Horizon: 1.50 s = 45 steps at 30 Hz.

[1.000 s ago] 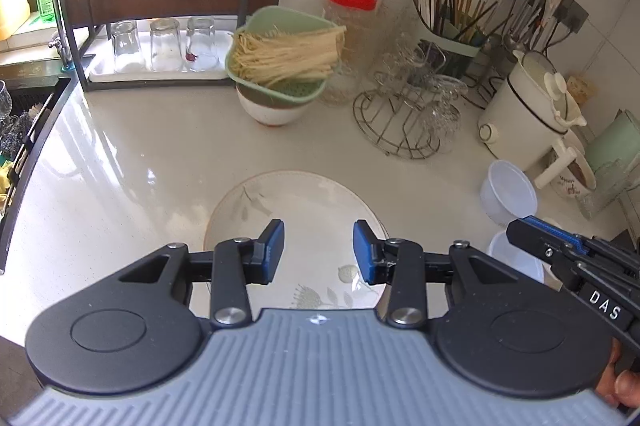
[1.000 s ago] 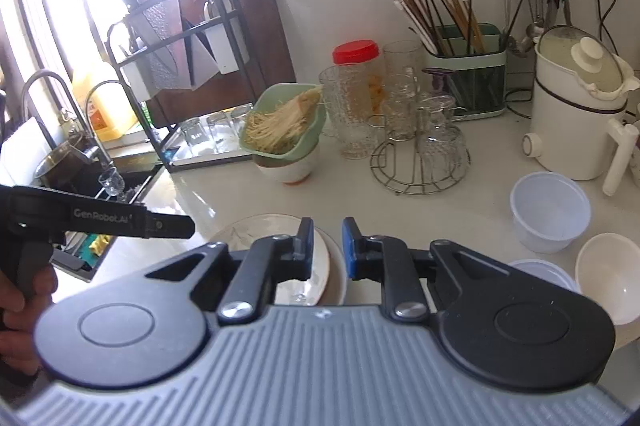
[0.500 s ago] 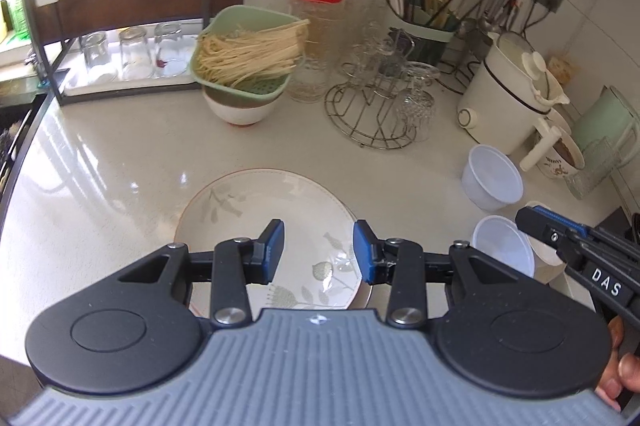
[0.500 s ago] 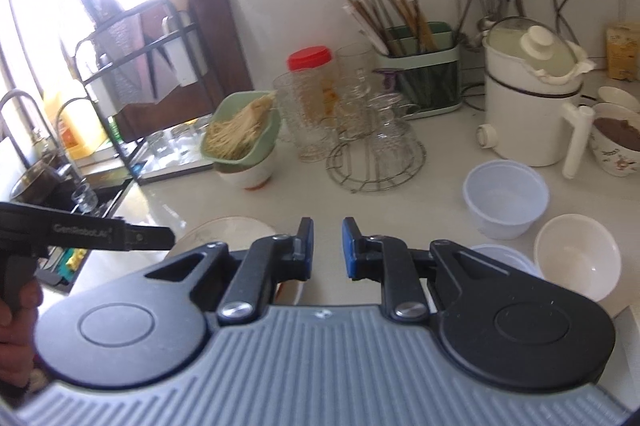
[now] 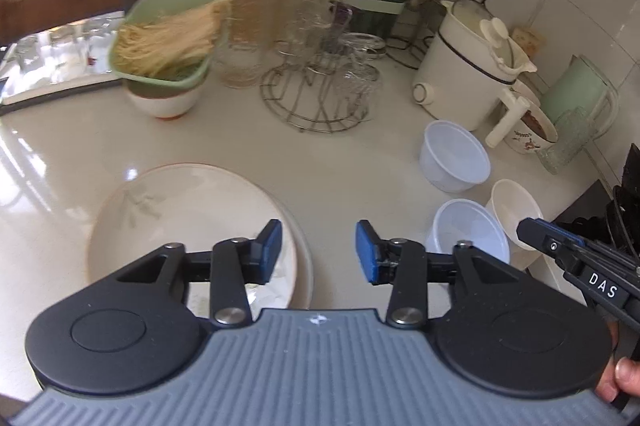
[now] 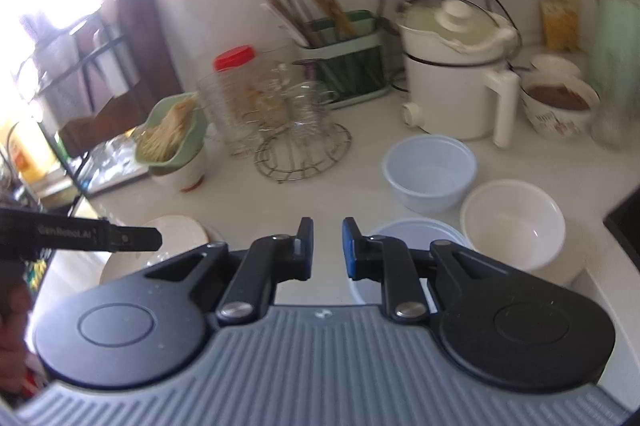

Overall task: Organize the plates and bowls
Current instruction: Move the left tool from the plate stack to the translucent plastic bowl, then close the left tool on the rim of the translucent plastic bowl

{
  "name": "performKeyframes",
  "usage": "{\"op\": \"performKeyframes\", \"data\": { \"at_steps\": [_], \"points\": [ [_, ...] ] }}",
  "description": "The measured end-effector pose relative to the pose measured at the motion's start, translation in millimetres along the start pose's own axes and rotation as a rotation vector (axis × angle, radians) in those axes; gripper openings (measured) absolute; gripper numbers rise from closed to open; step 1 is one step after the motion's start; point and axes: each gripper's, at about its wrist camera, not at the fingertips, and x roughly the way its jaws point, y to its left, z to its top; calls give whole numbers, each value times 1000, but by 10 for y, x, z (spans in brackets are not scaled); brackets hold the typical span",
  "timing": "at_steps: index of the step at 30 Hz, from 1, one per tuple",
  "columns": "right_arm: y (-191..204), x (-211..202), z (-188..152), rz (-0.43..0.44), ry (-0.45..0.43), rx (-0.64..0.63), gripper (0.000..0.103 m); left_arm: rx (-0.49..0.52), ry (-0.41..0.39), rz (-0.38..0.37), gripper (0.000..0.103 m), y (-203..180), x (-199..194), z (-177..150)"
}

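The near rim of the stacked plates [image 5: 192, 209] hides behind the left gripper's fingers [image 5: 267, 246]. In the right wrist view, the nearest plastic bowl [image 6: 416, 232] is half covered by the right-hand finger, and everything beyond the fingers is blurred, the glasses [image 6: 296, 101] indistinct.

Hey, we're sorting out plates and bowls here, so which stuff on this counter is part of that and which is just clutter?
Part of the job:
stacked plates
far plastic bowl
near plastic bowl
white bowl

Just lying about:
noodle basket
red-lidded jar
wire glass rack
chopstick holder
electric pot
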Motion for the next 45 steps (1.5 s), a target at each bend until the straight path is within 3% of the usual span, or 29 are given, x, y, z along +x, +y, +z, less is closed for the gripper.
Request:
{"op": "performKeyframes", "data": {
  "at_steps": [4, 6, 8, 10, 21, 23, 29, 31, 34, 39, 45],
  "points": [
    [-220, 69, -75, -65, 15, 24, 19, 27, 21, -31, 60, -85, 271, -43],
    [-308, 106, -123, -86, 23, 29, 25, 36, 30, -48, 65, -133, 395, -49],
    [-384, 139, -167, -97, 35, 32, 51, 42, 38, -82, 69, -193, 508, -42],
    [-457, 151, -210, -105, 31, 46, 58, 51, 49, -107, 69, -266, 625, -28],
    [-824, 335, -354, -167, 12, 190, 58, 103, 96, -243, 68, -650, 993, -20],
    [-875, 402, -392, -162, 18, 212, 53, 103, 114, -252, 67, -690, 1078, -26],
    [-970, 570, -490, -167, 49, 227, 37, 98, 154, -295, 44, -787, 1313, -52],
    [-993, 600, -507, -167, 54, 234, 30, 114, 163, -307, 31, -820, 1364, -62],
    [-1014, 642, -522, -171, 61, 237, 20, 140, 173, -320, 22, -867, 1429, -62],
    [-1030, 659, -509, -163, 61, 261, 17, 123, 173, -319, 21, -873, 1458, -35],
    [-1047, 641, -454, -83, 60, 312, 17, 98, 175, -292, 22, -742, 1300, 78]
  ]
}}
